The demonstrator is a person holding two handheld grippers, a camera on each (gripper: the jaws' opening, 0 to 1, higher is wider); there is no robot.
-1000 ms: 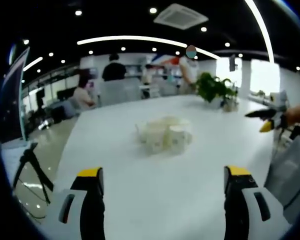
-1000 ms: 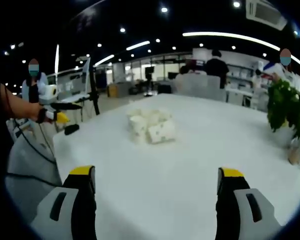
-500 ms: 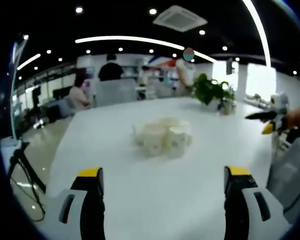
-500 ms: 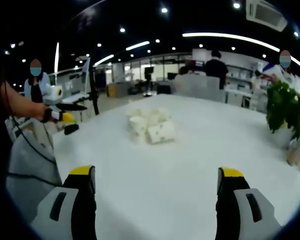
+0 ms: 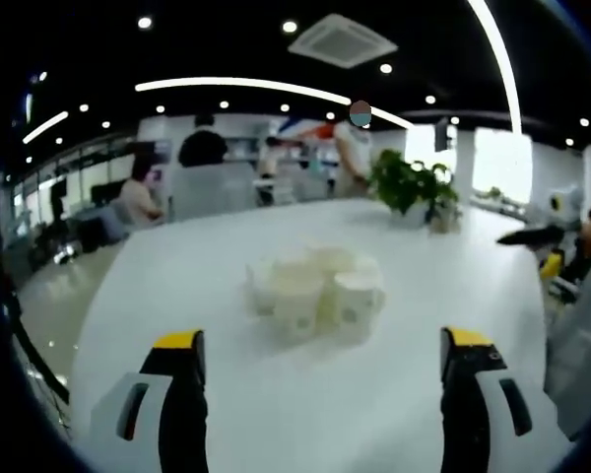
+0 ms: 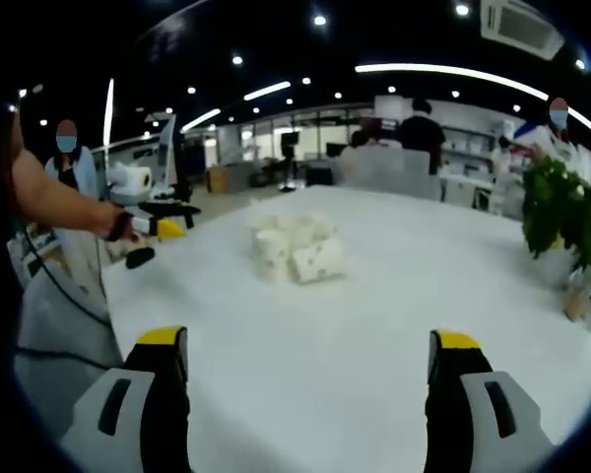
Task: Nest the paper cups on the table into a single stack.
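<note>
Several white paper cups (image 5: 315,294) sit clustered on the white table (image 5: 276,394), some upright and one lying on its side. In the right gripper view the same cluster of cups (image 6: 295,251) lies ahead, with a patterned cup on its side at the front. My left gripper (image 5: 320,379) is open, well short of the cups, and it also shows at the left of the right gripper view as the left gripper (image 6: 163,225) held over the table's edge. My right gripper (image 6: 305,379) is open with nothing between its jaws, far from the cups, and appears as the right gripper (image 5: 544,251) at the right of the left gripper view.
A potted green plant (image 6: 563,222) stands on the table at the right, seen also as the plant (image 5: 406,187) behind the cups. People stand and sit in the office background. A tripod and monitor (image 6: 172,158) stand beyond the table's left edge.
The left gripper's view has moved closer to the cups and swung left, so the cluster looks larger. In the right gripper view the left gripper has moved toward the cups.
</note>
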